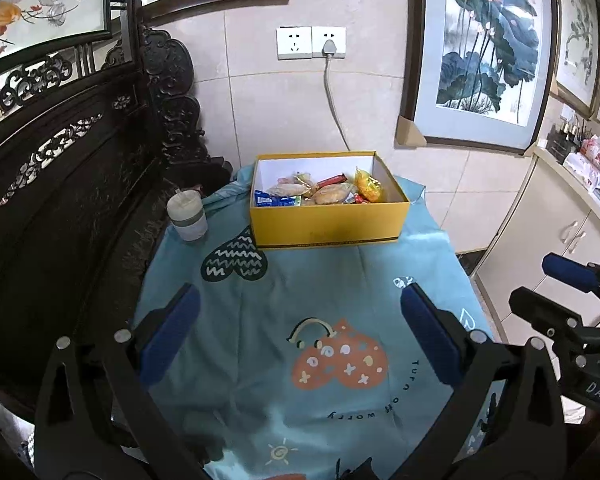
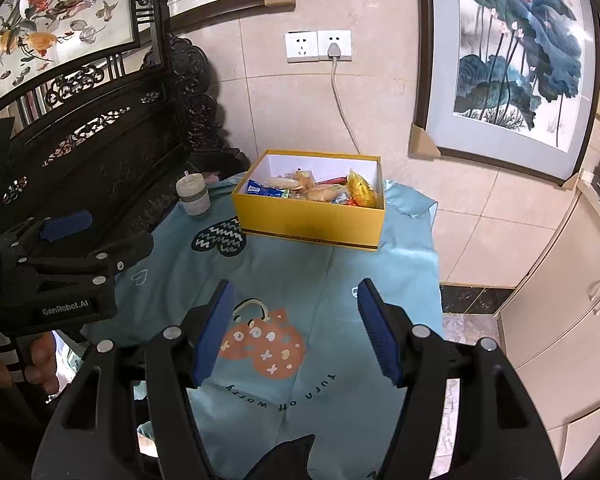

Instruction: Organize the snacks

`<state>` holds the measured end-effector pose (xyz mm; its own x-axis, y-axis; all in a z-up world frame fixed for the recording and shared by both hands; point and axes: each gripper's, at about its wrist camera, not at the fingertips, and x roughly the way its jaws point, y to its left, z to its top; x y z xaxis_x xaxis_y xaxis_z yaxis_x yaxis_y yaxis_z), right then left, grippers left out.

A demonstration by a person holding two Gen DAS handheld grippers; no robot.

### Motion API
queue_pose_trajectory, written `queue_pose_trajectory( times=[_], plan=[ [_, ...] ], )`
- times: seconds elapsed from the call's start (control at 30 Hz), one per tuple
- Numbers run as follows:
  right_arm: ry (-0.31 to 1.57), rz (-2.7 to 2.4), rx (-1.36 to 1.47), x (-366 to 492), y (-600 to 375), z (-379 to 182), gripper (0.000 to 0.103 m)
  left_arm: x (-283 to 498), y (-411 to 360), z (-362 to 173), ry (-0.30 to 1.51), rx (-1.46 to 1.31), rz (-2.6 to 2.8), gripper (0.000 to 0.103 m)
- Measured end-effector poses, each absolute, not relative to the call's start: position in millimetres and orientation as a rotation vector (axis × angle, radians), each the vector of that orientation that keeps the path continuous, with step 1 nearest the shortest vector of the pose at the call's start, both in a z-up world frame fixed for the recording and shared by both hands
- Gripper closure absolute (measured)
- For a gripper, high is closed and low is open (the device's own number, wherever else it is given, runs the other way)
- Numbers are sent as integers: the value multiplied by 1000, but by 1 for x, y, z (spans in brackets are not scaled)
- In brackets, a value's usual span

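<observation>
A yellow box (image 1: 326, 220) (image 2: 308, 222) stands at the far end of the table and holds several wrapped snacks (image 1: 324, 192) (image 2: 320, 190): buns, a blue packet, a red bar and a yellow bag. My left gripper (image 1: 300, 320) is open and empty, above the near part of the tablecloth. My right gripper (image 2: 296, 320) is open and empty, beside it on the right. Each gripper shows in the other's view, the right one at the right edge (image 1: 572, 280) and the left one at the left edge (image 2: 80, 232).
A light blue tablecloth (image 1: 308, 280) (image 2: 332, 272) with heart prints covers the table. A lidded cup (image 1: 187, 216) (image 2: 194, 196) stands left of the box. A dark carved wooden bench (image 1: 80, 184) is on the left, white cabinets (image 1: 548, 248) on the right, and a tiled wall with a socket (image 1: 311, 43) behind.
</observation>
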<state>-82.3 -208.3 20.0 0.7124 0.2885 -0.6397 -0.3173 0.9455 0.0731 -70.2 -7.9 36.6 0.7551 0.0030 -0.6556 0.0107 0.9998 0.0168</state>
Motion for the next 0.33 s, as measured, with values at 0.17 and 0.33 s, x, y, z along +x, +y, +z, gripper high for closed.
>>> queue_pose_trajectory(
  times=[0.17, 0.33],
  plan=[
    [697, 328, -40, -83, -210, 21, 39, -68, -10, 36, 724, 35, 7, 2],
    [687, 313, -45, -84, -210, 22, 39, -68, -12, 38, 718, 46, 8, 2]
  ],
)
